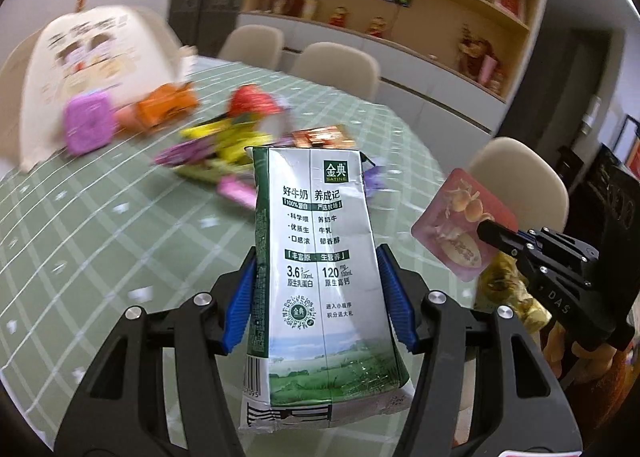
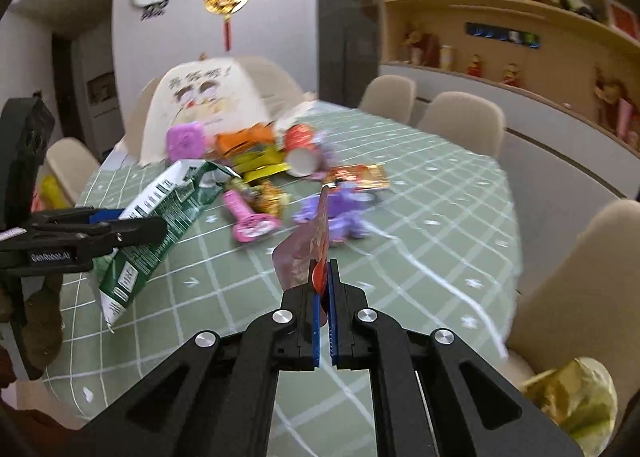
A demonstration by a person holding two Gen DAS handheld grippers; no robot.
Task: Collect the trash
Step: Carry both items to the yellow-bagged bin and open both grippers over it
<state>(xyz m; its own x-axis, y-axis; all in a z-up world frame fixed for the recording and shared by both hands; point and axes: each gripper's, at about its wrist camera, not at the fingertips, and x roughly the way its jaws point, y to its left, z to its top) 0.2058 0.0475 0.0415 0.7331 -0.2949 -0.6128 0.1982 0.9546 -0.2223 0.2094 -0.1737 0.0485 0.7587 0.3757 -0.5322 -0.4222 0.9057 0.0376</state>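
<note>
**Two pieces in hand, the heap still on the table**

Nearest in the left wrist view, the left gripper [image 1: 316, 297] clamps a crushed milk carton [image 1: 320, 273] between its blue pads [image 1: 240, 297], the carton standing upright and clear of the table [image 1: 120, 241]. The right wrist view shows the same carton [image 2: 160, 213] held off the cloth at the left. The right gripper [image 2: 325, 297] has its jaws pressed together on a thin pink wrapper [image 2: 304, 253], which stands edge-on above the fingertips; from the left camera that wrapper [image 1: 460, 225] shows its printed face, pinched at one corner and held in the air. So each hand carries one piece of trash, and neither piece has been dropped anywhere yet.

Further out, in the middle of the table, most of the job remains. A loose heap lies there: a pink tube [image 2: 250, 217], purple wrappers [image 2: 340, 213], yellow packets [image 2: 260, 165], an orange packet [image 2: 244, 141], a tipped paper cup [image 2: 302, 157] and a red-gold packet [image 2: 360, 177]. Motion blur smears this pile, so the count of pieces is uncertain.

Beyond the heap, at the far edge, stands a large paper bag [image 2: 204, 97] with a cartoon print, a purple box [image 2: 185, 141] just before it. It may be the place for the trash, though its opening is not visible. By my judgement the task is in its early part.
</note>
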